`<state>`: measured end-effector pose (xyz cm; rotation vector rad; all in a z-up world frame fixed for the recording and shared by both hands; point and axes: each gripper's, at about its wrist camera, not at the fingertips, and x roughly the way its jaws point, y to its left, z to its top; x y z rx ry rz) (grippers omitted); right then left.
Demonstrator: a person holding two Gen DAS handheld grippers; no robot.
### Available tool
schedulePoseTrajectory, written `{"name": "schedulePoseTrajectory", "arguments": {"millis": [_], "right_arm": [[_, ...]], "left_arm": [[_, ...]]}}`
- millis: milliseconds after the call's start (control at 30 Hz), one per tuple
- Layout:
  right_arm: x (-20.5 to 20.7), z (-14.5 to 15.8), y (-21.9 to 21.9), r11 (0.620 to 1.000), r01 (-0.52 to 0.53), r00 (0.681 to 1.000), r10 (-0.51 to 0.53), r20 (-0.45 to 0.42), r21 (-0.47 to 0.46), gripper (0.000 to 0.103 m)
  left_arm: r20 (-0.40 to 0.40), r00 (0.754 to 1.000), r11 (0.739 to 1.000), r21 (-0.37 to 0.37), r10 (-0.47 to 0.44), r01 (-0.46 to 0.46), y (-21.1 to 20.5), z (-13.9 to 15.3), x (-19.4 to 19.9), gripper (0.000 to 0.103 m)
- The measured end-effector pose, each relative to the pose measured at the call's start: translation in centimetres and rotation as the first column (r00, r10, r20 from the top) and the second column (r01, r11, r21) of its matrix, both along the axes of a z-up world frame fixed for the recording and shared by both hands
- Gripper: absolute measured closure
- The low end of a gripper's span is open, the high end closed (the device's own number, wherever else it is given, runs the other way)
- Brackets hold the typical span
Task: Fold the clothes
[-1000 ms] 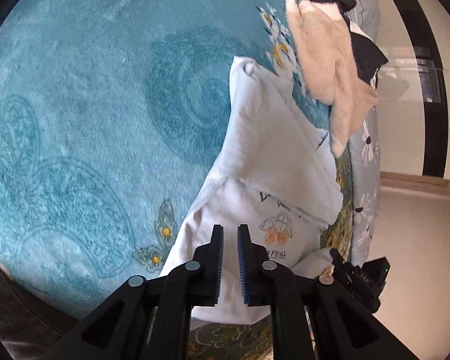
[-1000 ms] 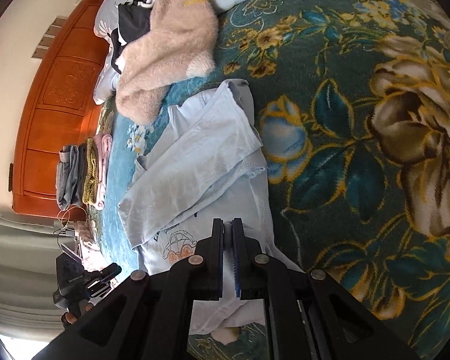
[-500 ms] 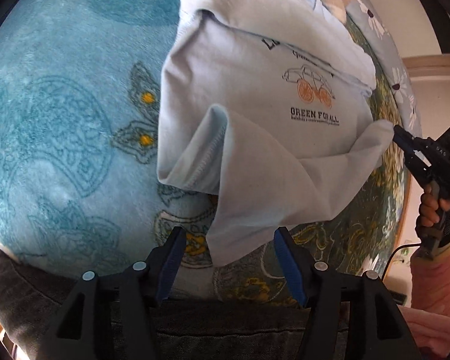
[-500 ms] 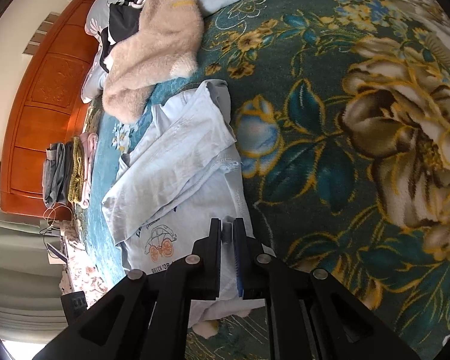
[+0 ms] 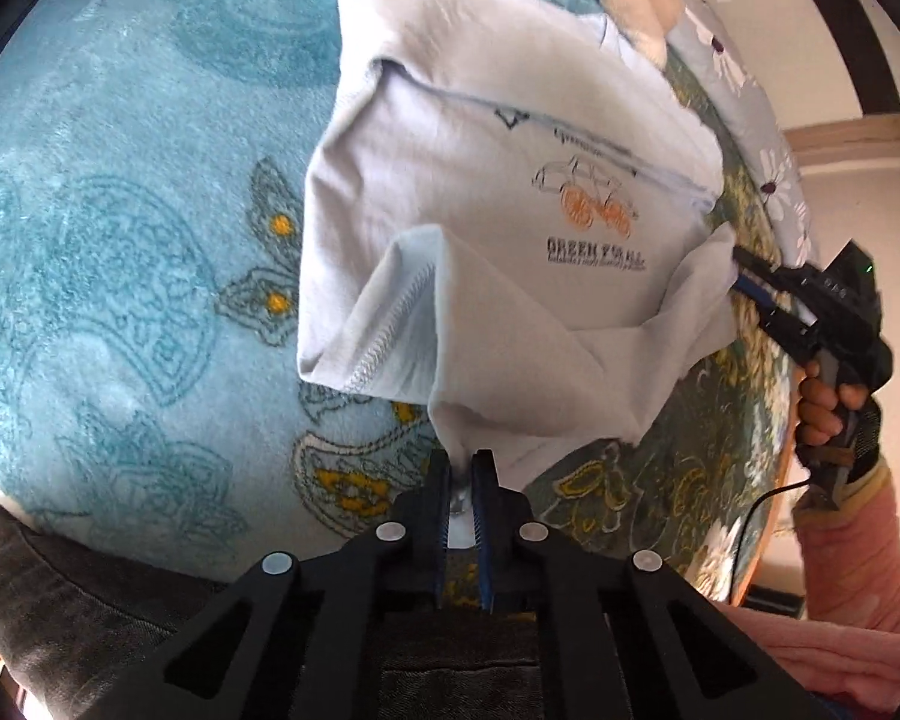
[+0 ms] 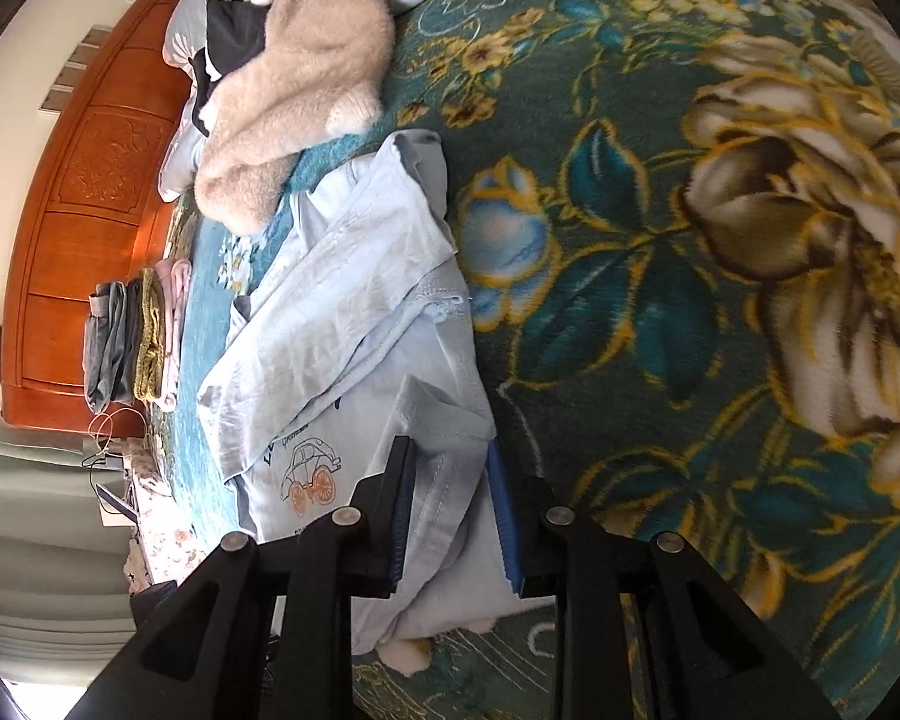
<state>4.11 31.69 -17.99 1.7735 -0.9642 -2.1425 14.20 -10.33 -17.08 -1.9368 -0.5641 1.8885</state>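
Pale blue cotton is bunched between the jaws of the left gripper (image 5: 462,474), which have just closed tight on the near hem corner of the T-shirt (image 5: 498,192). To the right, the right gripper (image 6: 450,468) has its jaws just parted — they now stand a little apart with a loose fold of the same shirt lying between them, the pads not pressing it. A person's hand (image 5: 828,402) grips that tool's handle. The shirt lies on the bed, across the seam between the teal blanket (image 5: 120,210) and the dark green floral blanket (image 6: 690,240), print side up. Farther off lies a fluffy beige sweater (image 6: 294,96) — beyond it to the left, a small stack of folded clothes (image 6: 132,348) against the wooden headboard (image 6: 90,180).
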Motion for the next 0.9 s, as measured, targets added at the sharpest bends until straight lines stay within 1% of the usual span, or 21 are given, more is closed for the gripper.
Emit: {"name": "schedulePoseTrajectory", "arguments": {"millis": [100, 167, 200, 300, 400, 433, 567, 600, 633, 667, 700, 733, 767, 800, 833, 900], "right_arm": [[-0.3, 0.4, -0.7, 1.000, -0.020, 1.000, 0.020, -0.017, -0.008, 0.078], [-0.5, 0.8, -1.2, 0.999, -0.034, 0.999, 0.033, -0.034, -0.015, 0.093], [-0.7, 1.3, -1.4, 0.999, -0.039, 0.998, 0.038, -0.053, -0.020, 0.096], [-1.3, 2.9, -1.7, 0.999, -0.043, 0.993, 0.040, -0.112, -0.032, 0.097], [-2.1, 4.0, -1.7, 0.999, -0.031, 0.989, 0.026, -0.148, -0.029, 0.097], [-2.3, 4.3, -1.7, 0.999, -0.026, 0.988, 0.022, -0.154, -0.026, 0.097], [-2.5, 4.2, -1.2, 1.000, -0.018, 0.990, 0.017, -0.142, -0.005, 0.097], [-2.4, 3.9, -0.9, 1.000, -0.020, 0.991, 0.020, -0.133, -0.001, 0.097], [-2.2, 3.6, -0.6, 1.000, -0.017, 0.992, 0.018, -0.122, 0.008, 0.097], [-2.0, 3.2, -0.4, 1.000, -0.007, 0.994, 0.009, -0.108, 0.022, 0.096], [-1.9, 2.8, 0.0, 1.000, 0.002, 0.996, 0.001, -0.093, 0.029, 0.095], [-1.7, 2.3, 0.3, 0.999, 0.011, 0.997, -0.009, -0.078, 0.035, 0.093], [-1.5, 1.9, 0.6, 0.999, 0.022, 0.998, -0.020, -0.064, 0.041, 0.087], [-1.4, 1.4, 0.9, 0.999, 0.034, 0.998, -0.032, -0.052, 0.041, 0.074], [-1.3, 1.0, 1.2, 0.998, 0.046, 0.998, -0.045, -0.041, 0.035, 0.066], [-1.2, 0.3, 1.5, 0.998, 0.060, 0.998, -0.059, -0.023, 0.014, 0.065]], "left_arm": [[-0.050, 0.992, 0.990, 0.090, 0.114, -0.109, -2.1, 1.7, -0.6, 0.098], [-0.086, 0.983, 0.984, 0.096, 0.161, -0.153, -3.0, 2.8, -1.7, 0.099], [-0.100, 0.978, 0.979, 0.105, 0.186, -0.175, -3.5, 3.2, -2.5, 0.099], [-0.119, 0.959, 0.962, 0.129, 0.257, -0.242, -5.3, 4.1, -4.7, 0.099], [-0.115, 0.957, 0.960, 0.125, 0.266, -0.252, -4.4, 3.7, -5.2, 0.099], [-0.107, 0.961, 0.964, 0.107, 0.256, -0.245, -4.4, 3.3, -4.9, 0.099], [-0.026, 0.976, 0.974, 0.062, 0.218, -0.216, -3.8, 0.6, -3.0, 0.097], [-0.007, 0.978, 0.977, 0.052, 0.209, -0.208, -3.6, 0.1, -2.5, 0.092], [0.011, 0.980, 0.979, 0.041, 0.201, -0.201, -3.5, -0.3, -2.1, 0.082], [0.023, 0.982, 0.982, 0.031, 0.185, -0.186, -3.3, -0.6, -1.7, 0.076], [0.035, 0.985, 0.985, 0.021, 0.169, -0.170, -3.1, -0.9, -1.3, 0.062], [0.044, 0.987, 0.987, 0.022, 0.157, -0.158, -2.8, -1.0, -1.1, 0.054], [0.053, 0.988, 0.989, 0.022, 0.145, -0.146, -2.5, -1.2, -0.9, 0.052], [0.062, 0.989, 0.990, 0.016, 0.136, -0.138, -2.2, -1.3, -0.8, 0.049], [0.076, 0.989, 0.992, 0.003, 0.128, -0.129, -2.1, -1.6, -0.7, 0.046], [0.114, 0.987, 0.994, -0.004, 0.110, -0.110, -1.7, -2.3, -0.5, 0.043]]}}
